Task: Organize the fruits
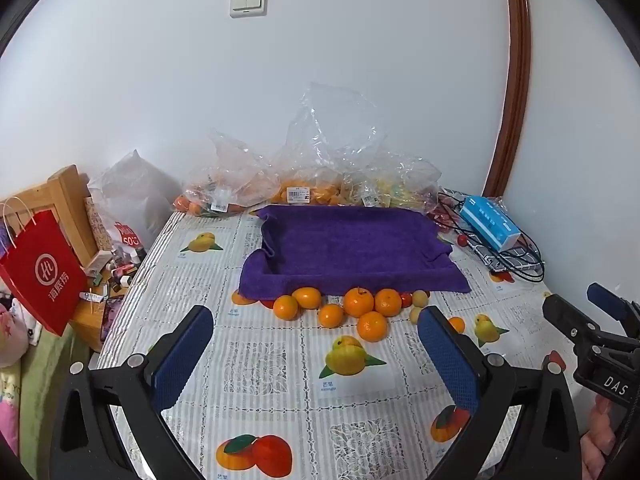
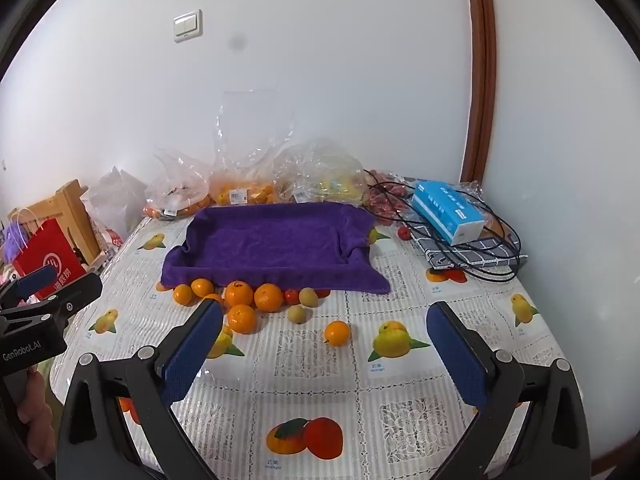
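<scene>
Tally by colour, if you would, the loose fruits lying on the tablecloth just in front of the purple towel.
Orange fruits: 7 (one partly behind a finger in each view)
Pale yellow fruits: 2
Small red fruit: 1
Total: 10

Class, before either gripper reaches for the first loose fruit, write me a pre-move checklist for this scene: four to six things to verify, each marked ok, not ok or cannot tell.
1. Left gripper open and holding nothing: ok.
2. Right gripper open and holding nothing: ok.
3. Purple towel-lined tray has no fruit in it and looks ready to receive fruit: ok.
4. Loose oranges clustered against the tray's near edge, within view of both cameras: ok.
5. Single orange lies apart from the cluster, with free tablecloth around it for the fingers: ok.
6. Black cable stays on the tissue box side, away from the fruit: ok.
</scene>
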A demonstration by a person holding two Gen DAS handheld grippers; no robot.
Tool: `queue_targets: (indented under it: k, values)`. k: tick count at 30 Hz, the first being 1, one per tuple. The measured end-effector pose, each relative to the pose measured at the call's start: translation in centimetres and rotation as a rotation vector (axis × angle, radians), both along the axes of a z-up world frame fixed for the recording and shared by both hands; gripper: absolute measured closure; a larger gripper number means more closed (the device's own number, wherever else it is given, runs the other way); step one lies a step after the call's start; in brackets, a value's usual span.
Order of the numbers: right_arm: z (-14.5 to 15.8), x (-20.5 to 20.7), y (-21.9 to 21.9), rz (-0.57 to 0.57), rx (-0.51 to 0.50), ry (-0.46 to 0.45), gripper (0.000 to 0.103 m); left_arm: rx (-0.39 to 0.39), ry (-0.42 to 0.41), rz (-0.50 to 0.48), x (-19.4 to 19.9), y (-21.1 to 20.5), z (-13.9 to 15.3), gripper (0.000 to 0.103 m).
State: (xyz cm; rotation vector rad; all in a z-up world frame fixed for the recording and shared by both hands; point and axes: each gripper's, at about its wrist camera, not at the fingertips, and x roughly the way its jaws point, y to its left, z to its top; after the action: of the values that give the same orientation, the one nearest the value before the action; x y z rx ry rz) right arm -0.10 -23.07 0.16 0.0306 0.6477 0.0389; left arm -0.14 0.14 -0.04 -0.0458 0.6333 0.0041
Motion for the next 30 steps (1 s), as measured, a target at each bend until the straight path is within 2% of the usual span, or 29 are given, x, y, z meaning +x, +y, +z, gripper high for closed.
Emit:
queue_targets:
  k: [19,30]
  values:
    - [0.04,-0.06,0.01,0.003,-0.001,-0.001,0.002,-0.023,-0.006,0.008,0.09,0.82,-0.09,0.000]
    - [0.00,-0.49,-0.16,0.005,0.023,-0.012,0.002,-0.008,-0.012,0.005,-0.26,0.35,-0.04,0.000]
